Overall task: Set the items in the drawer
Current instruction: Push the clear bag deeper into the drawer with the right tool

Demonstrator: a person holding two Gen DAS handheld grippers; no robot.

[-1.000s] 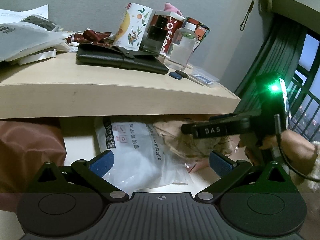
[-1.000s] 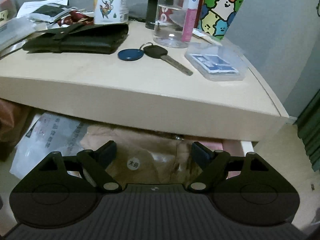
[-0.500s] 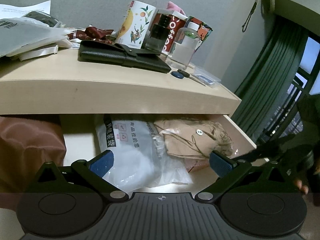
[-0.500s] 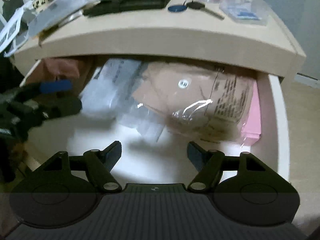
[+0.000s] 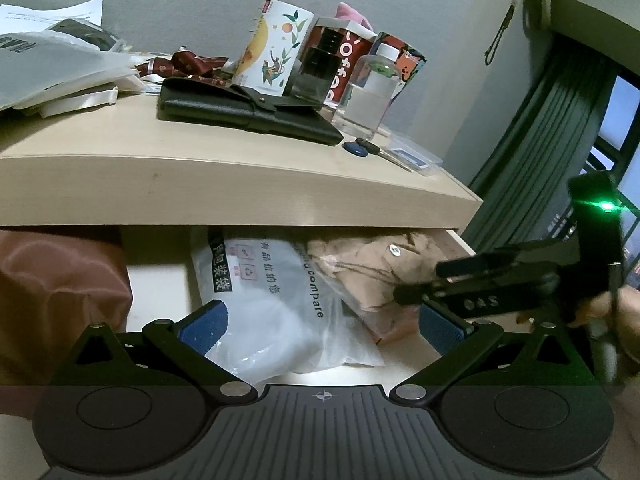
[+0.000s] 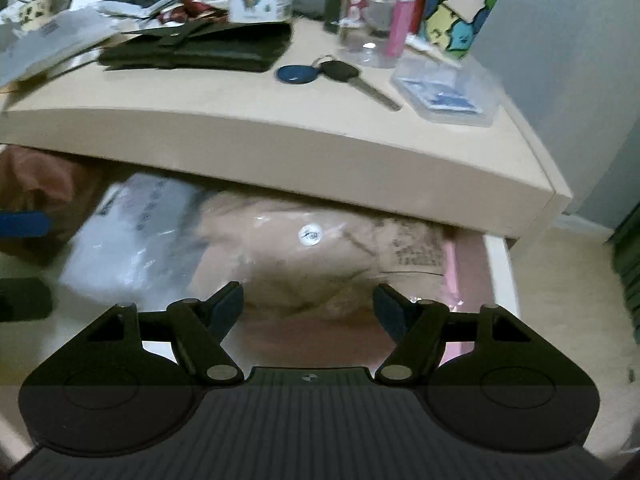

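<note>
While the drawer (image 6: 498, 264) stands pulled out beneath the pale wooden tabletop (image 5: 224, 168), it is already crowded: a white plastic bag (image 5: 272, 300) printed with black characters lies at its middle, a tan paper-wrapped bundle (image 6: 304, 256) with a round white sticker just beside it at 3 o'clock, and a pink sheet (image 6: 450, 272) against the right wall. Both grippers hover over it with jaws apart and nothing between them: left gripper (image 5: 322, 326), right gripper (image 6: 308, 306). Only the left wrist view shows the right gripper from outside, at 3 o'clock, with a green light and a hand (image 5: 624, 320) behind it. Only the right wrist view shows clearly the key (image 6: 352, 80) with its blue fob (image 6: 296, 74), the clear plastic case (image 6: 448, 92) at 1 o'clock, and the black wallet (image 6: 200, 50) at 11 o'clock, all on the tabletop.
</note>
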